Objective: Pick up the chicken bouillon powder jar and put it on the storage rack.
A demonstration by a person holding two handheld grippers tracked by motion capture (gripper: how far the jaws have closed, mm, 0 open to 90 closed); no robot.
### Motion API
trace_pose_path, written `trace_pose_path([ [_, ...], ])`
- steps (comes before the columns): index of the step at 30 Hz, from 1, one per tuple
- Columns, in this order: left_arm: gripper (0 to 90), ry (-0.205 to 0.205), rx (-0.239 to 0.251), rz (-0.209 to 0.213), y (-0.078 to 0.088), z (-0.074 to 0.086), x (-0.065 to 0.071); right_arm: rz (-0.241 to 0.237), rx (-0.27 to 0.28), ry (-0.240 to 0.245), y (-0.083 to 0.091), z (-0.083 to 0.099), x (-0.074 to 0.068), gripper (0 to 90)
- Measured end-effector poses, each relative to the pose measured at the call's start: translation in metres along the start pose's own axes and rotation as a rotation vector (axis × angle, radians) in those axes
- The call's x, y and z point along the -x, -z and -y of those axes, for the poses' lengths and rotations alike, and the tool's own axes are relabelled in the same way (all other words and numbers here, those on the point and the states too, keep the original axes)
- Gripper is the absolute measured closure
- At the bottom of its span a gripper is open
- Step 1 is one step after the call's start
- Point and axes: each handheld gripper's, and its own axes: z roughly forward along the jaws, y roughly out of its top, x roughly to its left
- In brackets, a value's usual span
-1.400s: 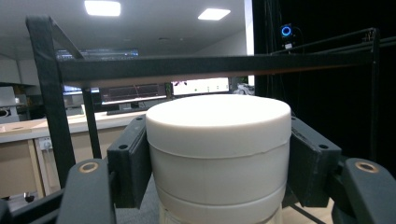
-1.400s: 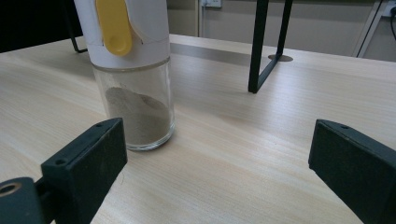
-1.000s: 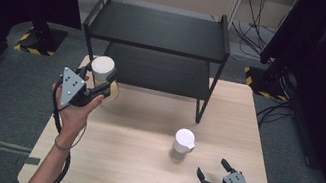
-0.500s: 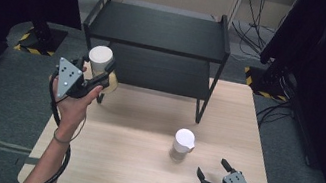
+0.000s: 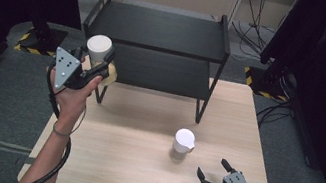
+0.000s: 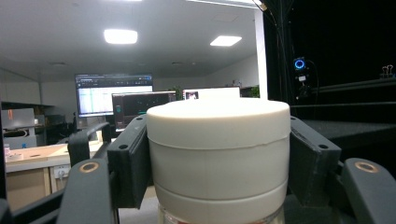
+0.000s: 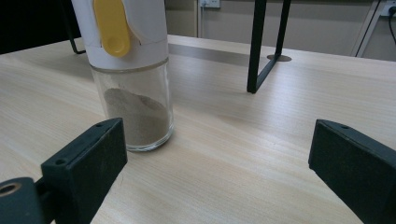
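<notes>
The left hand-held gripper (image 5: 96, 61) is clenched on the white cap of a jar (image 5: 99, 48), both pads pressing its sides in the left gripper view, and the jar stands upright in the grip, lifted off the worktop (image 5: 135, 178). It hangs just off the black shelf rack's (image 5: 161, 33) left front corner, level with the rack's two boards, so the rack lies straight to the jar's right. My guess is the jar goes onto a board, which calls for a sideways carry with its long axis kept vertical. The right hand-held gripper (image 5: 210, 173) rests released, jaws wide, just this side of a second jar (image 5: 183, 145) holding brown powder, well apart from the rack.
</notes>
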Motion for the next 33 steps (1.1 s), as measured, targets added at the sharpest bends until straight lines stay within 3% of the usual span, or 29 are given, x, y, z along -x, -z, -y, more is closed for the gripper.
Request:
trace_pose_path([
  [14,33.4,-0.016,0.028,-0.015,-0.019,-0.022,-0.003,0.000,0.000,0.004,0.000,0.000,0.000,4.5],
  [33,33.4,-0.020,0.038,-0.040,-0.036,-0.039,-0.008,-0.001,0.000,-0.001,0.000,0.000,0.001,4.5],
])
